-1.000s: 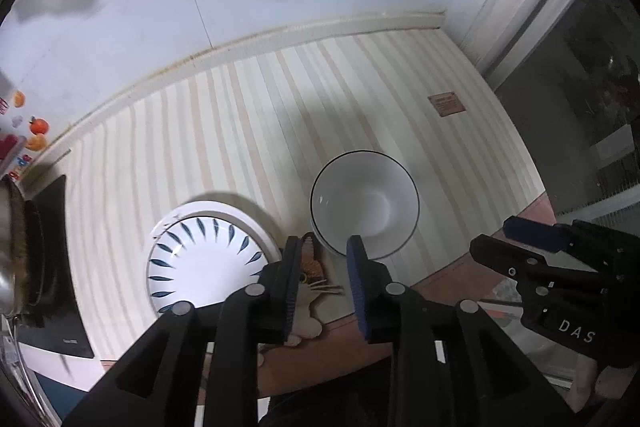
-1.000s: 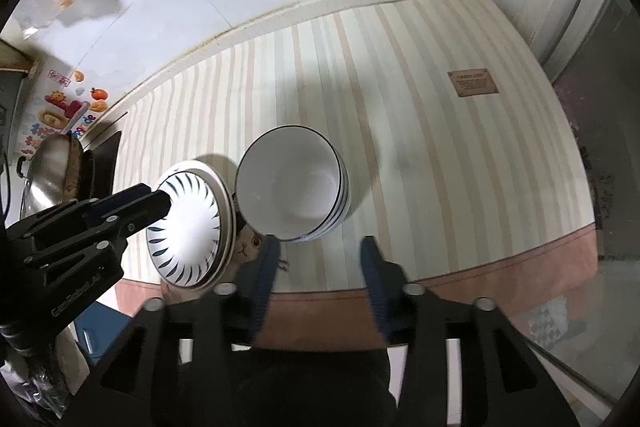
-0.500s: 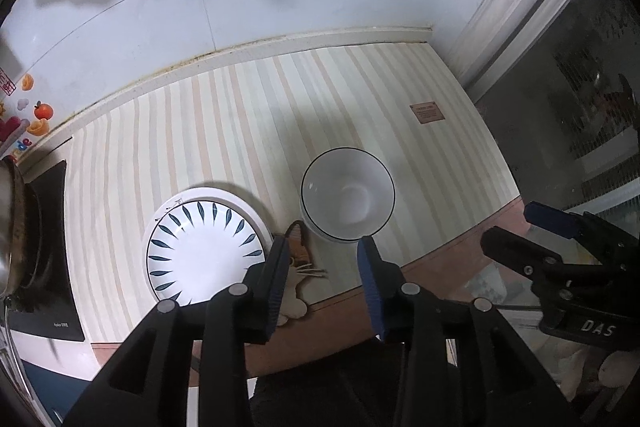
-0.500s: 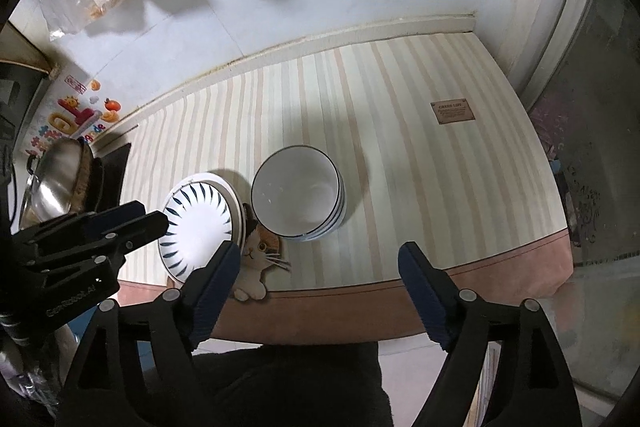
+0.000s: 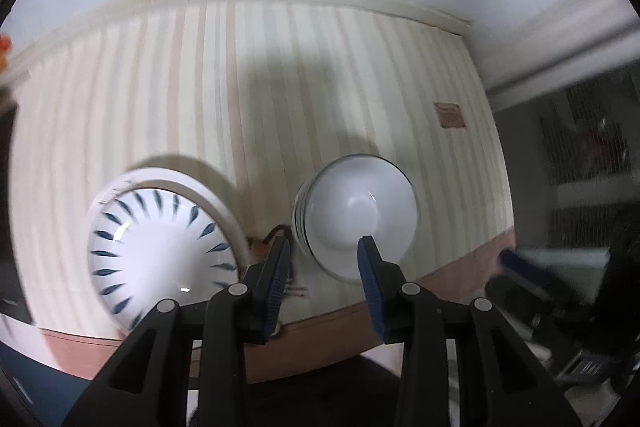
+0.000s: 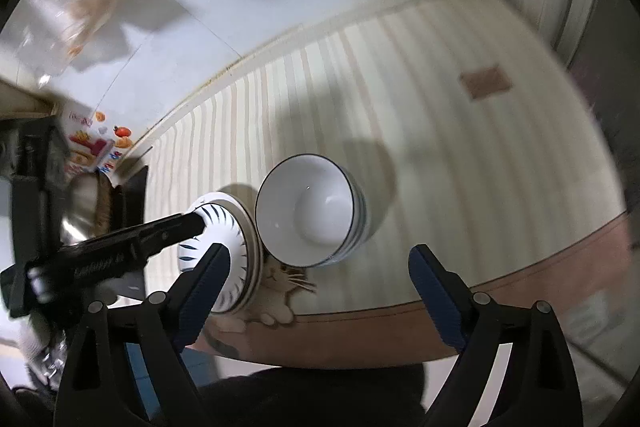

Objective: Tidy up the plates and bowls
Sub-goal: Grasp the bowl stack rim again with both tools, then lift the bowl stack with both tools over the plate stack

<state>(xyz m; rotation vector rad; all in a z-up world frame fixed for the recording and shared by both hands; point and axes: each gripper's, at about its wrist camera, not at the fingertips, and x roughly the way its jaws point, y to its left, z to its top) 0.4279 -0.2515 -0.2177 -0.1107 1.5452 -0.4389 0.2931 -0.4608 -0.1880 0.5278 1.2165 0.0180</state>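
Observation:
A stack of white bowls with dark rims (image 5: 356, 215) (image 6: 310, 211) stands on the striped table near its front edge. Left of it sits a stack of white plates with blue leaf marks (image 5: 160, 247) (image 6: 224, 259). My left gripper (image 5: 324, 259) is open and empty, just in front of the gap between plates and bowls. In the right wrist view it shows as a black arm (image 6: 120, 247) over the plates. My right gripper (image 6: 320, 267) is wide open and empty, in front of the bowls.
A cat-shaped coaster (image 6: 280, 291) lies at the table's front edge between the stacks. A brown label (image 6: 484, 85) lies on the tablecloth far right. A metal pot on a black cooker (image 6: 86, 203) stands at the left. The white wall bounds the back.
Both grippers have moved down and closer to the table. The left gripper has opened a little wider. The right stays wide open. Plates and bowls have not moved.

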